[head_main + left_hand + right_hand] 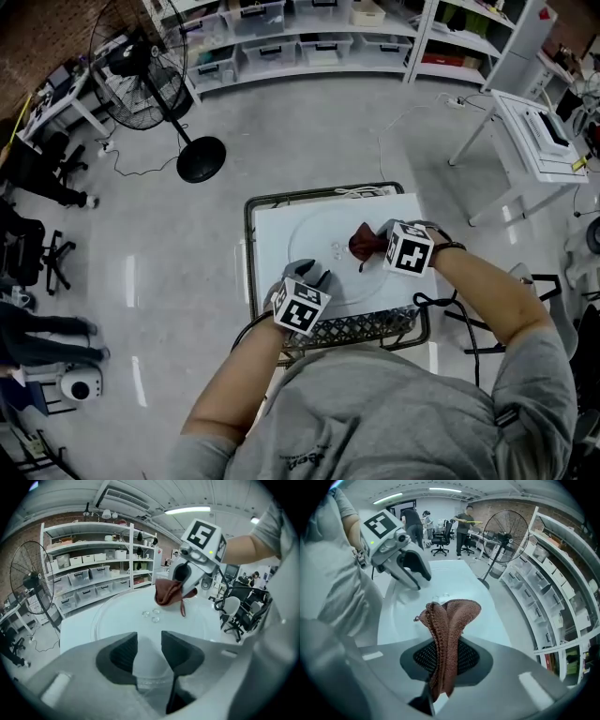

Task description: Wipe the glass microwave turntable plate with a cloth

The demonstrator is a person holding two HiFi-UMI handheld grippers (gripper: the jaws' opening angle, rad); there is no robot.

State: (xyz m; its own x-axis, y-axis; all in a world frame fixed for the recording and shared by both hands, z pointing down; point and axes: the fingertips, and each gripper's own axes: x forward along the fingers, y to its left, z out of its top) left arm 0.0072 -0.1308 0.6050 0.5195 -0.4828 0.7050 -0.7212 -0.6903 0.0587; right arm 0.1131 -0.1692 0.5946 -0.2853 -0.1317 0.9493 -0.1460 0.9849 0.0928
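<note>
The clear glass turntable plate (pixel 314 230) lies flat on a white table top (pixel 272 281); its three small centre bumps (pixel 152 615) show in the left gripper view. My right gripper (pixel 378 246) is shut on a bunched brown cloth (pixel 363 243), which hangs over the plate's right part (pixel 405 616). The cloth (pixel 449 620) is pinched between the jaws (pixel 445 656). My left gripper (pixel 309 275) sits at the plate's near rim (pixel 117 620), its jaws (pixel 149 641) standing apart, straddling the rim without clamping it.
The table top rests on a black-framed cart with a wire mesh basket (pixel 361 328) at the near side. A standing fan (pixel 150 84) and storage shelves (pixel 300 37) are at the back, a white desk (pixel 534 131) at the right.
</note>
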